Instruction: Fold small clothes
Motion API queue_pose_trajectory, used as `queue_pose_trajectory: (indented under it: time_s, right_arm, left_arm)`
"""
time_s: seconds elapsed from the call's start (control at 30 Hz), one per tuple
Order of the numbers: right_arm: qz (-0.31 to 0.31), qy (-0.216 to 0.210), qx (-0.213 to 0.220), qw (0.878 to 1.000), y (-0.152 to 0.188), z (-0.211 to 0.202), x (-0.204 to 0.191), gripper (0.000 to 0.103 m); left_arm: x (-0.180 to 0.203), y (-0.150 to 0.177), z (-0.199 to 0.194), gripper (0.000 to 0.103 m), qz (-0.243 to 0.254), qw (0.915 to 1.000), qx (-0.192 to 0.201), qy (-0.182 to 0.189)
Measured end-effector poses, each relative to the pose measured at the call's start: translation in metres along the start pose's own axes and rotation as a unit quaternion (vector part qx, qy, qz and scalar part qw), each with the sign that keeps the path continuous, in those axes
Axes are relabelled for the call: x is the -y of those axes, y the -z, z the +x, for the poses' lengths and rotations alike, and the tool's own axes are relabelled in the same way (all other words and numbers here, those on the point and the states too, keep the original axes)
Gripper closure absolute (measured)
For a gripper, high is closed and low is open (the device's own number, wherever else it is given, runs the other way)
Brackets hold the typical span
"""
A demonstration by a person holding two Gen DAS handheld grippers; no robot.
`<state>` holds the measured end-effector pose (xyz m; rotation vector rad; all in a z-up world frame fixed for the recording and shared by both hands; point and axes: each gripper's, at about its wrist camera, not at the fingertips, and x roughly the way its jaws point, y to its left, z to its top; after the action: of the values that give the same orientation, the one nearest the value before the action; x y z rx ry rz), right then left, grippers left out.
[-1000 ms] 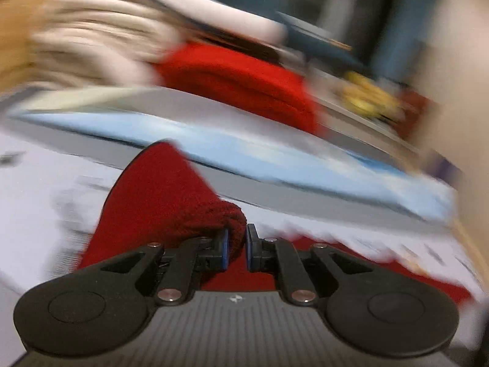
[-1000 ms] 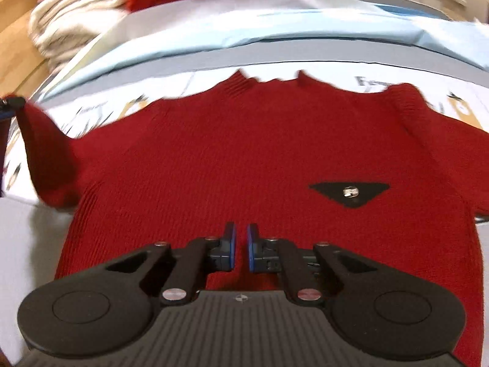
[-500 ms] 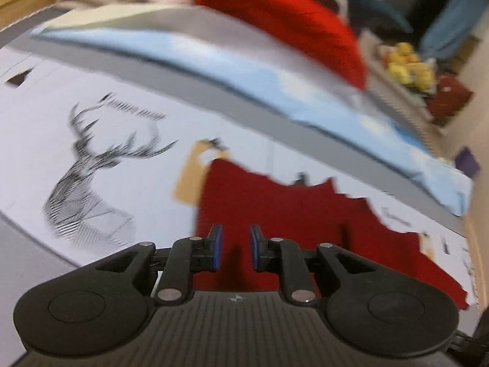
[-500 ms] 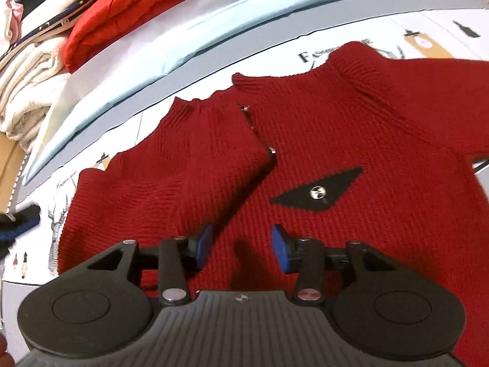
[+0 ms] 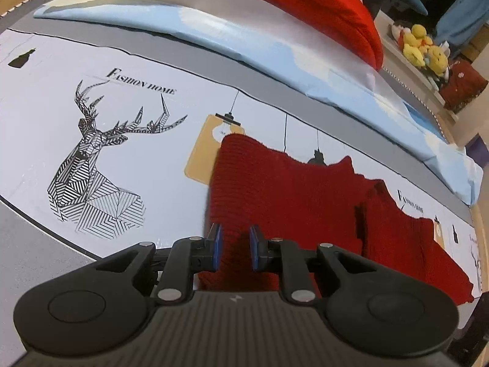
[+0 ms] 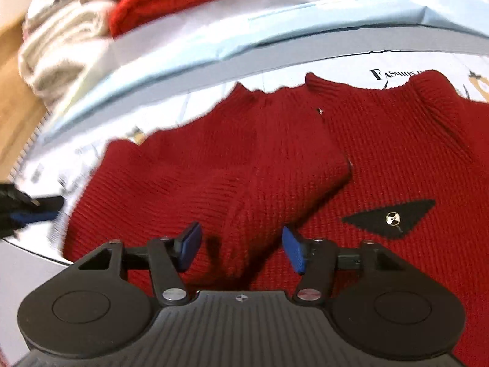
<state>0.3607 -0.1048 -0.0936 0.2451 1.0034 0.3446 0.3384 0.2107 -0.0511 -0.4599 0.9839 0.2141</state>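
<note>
Left wrist view: a dark red knitted sweater (image 5: 293, 189) lies flat on a printed bedsheet (image 5: 128, 140) that carries a line-drawn deer (image 5: 97, 165) and hanging-lamp motifs. The sweater's near side edge runs straight, suggesting one sleeve is already turned in over the body. The left gripper (image 5: 233, 246) hangs over that edge, its blue pads slightly parted after just opening; knit shows in the gap between them, but nothing is pinched. A folded pale blue cloth (image 5: 244, 39), a bright red knit pile (image 5: 311, 3) and yellow plush toys (image 5: 421, 46) sit well beyond.

Right wrist view: the same sweater (image 6: 382, 159) fills the frame, collar away from the camera, a black triangular patch (image 6: 389, 218) with a metal stud on its chest. One sleeve (image 6: 259, 168) lies folded diagonally across the front, its cuff reaching toward the patch. The right gripper (image 6: 241, 249) stands spread above the folded sleeve, having just opened, and grips nothing. The other gripper's dark tip shows at the left edge.

Judged from this, the first sleeve fold looks done; the opposite sleeve and the body folds appear still to come.
</note>
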Motion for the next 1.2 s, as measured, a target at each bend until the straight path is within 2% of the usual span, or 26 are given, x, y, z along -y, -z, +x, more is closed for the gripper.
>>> queue_pose_trajectory:
  time_s: [0.07,0.1,0.17,0.23,0.27,0.3,0.33,0.4,0.43,0.47,0.53,0.6,0.7,0.8,0.83,0.93,1.0,1.03,1.1,1.17,1.2]
  right_arm:
    - [0.019,-0.012,0.004,1.000,0.001,-0.004,0.010,0.070]
    - [0.039,-0.018,0.016,0.999,0.000,-0.009,0.016,0.086]
    - [0.084,-0.015,0.084,0.993,-0.001,-0.034,0.026,0.087]
    - [0.113,-0.004,0.176,0.978,0.003,-0.064,0.034,0.087]
    - [0.128,0.005,0.203,0.971,0.006,-0.073,0.039,0.087]
    - [0.143,0.017,0.207,0.968,0.008,-0.075,0.044,0.085]
    - [0.167,0.033,0.183,0.968,0.010,-0.070,0.054,0.081]
    - [0.219,0.054,0.108,0.968,0.013,-0.050,0.077,0.078]
    - [0.257,0.061,0.070,0.962,0.018,-0.040,0.091,0.078]
    - [0.285,0.061,0.053,0.955,0.021,-0.035,0.102,0.078]
    - [0.308,0.049,0.051,0.949,0.021,-0.034,0.113,0.079]
    - [0.304,0.049,0.055,0.950,0.015,-0.035,0.118,0.076]
    - [0.325,0.059,0.059,0.942,0.014,-0.037,0.129,0.076]
    - [0.327,0.050,0.063,0.942,0.008,-0.039,0.135,0.091]
    - [0.315,0.042,0.077,0.945,0.005,-0.042,0.133,0.091]
    - [0.231,-0.002,0.178,0.957,-0.006,-0.072,0.112,0.092]
    - [0.179,-0.038,0.246,0.952,-0.010,-0.092,0.100,0.092]
    - [0.171,-0.042,0.254,0.951,-0.011,-0.094,0.099,0.092]
    - [0.206,-0.028,0.208,0.956,-0.013,-0.082,0.111,0.090]
    - [0.260,0.029,0.108,0.959,-0.008,-0.054,0.134,0.086]
    - [0.282,0.058,0.073,0.955,-0.003,-0.047,0.143,0.085]
  left_arm:
    - [-0.001,0.000,0.002,0.084,0.000,1.0000,-0.003,0.002]
    - [0.000,0.000,0.002,0.084,0.001,1.0000,-0.004,0.003]
    - [0.002,0.000,0.002,0.084,0.003,1.0000,-0.004,0.004]
    - [0.005,0.001,0.003,0.082,0.009,0.9999,-0.007,0.007]
    - [0.007,0.002,0.004,0.080,0.014,0.9998,-0.009,0.007]
    - [0.009,0.003,0.005,0.078,0.019,0.9997,-0.012,0.007]
    - [0.011,0.004,0.007,0.078,0.023,0.9996,-0.015,0.005]
    - [0.014,0.007,0.011,0.077,0.032,0.9992,-0.024,0.002]
    - [0.016,0.009,0.013,0.077,0.037,0.9989,-0.028,0.001]
    - [0.017,0.010,0.015,0.077,0.041,0.9987,-0.031,-0.001]
    - [0.020,0.013,0.019,0.075,0.049,0.9982,-0.036,-0.006]
    - [0.022,0.015,0.023,0.074,0.053,0.9978,-0.039,-0.009]
    - [0.024,0.018,0.029,0.074,0.056,0.9972,-0.048,-0.016]
    - [0.026,0.019,0.032,0.074,0.056,0.9970,-0.050,-0.017]
    - [0.027,0.019,0.032,0.074,0.057,0.9971,-0.049,-0.014]
    - [0.031,0.019,0.032,0.074,0.061,0.9970,-0.046,-0.010]
    - [0.033,0.020,0.034,0.074,0.067,0.9965,-0.048,-0.012]
    - [0.033,0.021,0.036,0.074,0.071,0.9961,-0.051,-0.016]
    - [0.033,0.024,0.041,0.074,0.079,0.9947,-0.060,-0.028]
    - [0.033,0.026,0.045,0.073,0.086,0.9934,-0.068,-0.035]
    - [0.033,0.026,0.044,0.073,0.083,0.9937,-0.064,-0.040]
